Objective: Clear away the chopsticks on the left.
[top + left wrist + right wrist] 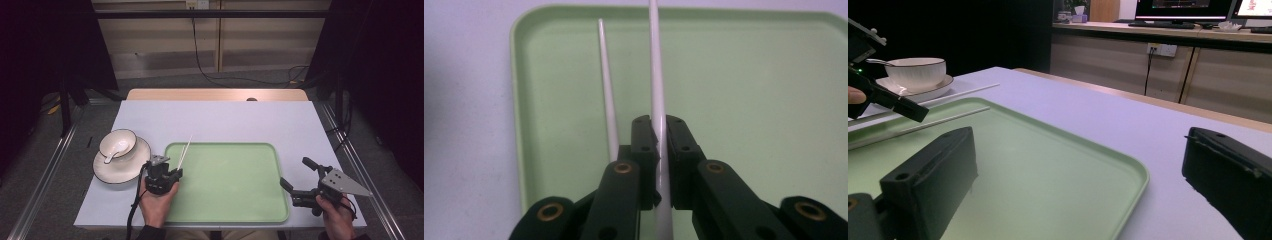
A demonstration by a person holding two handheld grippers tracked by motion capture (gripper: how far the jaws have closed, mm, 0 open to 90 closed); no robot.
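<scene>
My left gripper is over the left edge of the green tray, shut on a white chopstick that points away past the tray's far rim. A second white chopstick runs just left of the jaws, its near end hidden behind the left jaw. I cannot tell if it is held. In the right gripper view the two chopsticks slant low over the tray, with the left gripper at their end. My right gripper stands open beside the tray's right edge, nothing between its jaws.
A white bowl with a white spoon in it stands on a dark-rimmed plate at the table's left, close to the left hand. The white table ends in a wooden strip at the back.
</scene>
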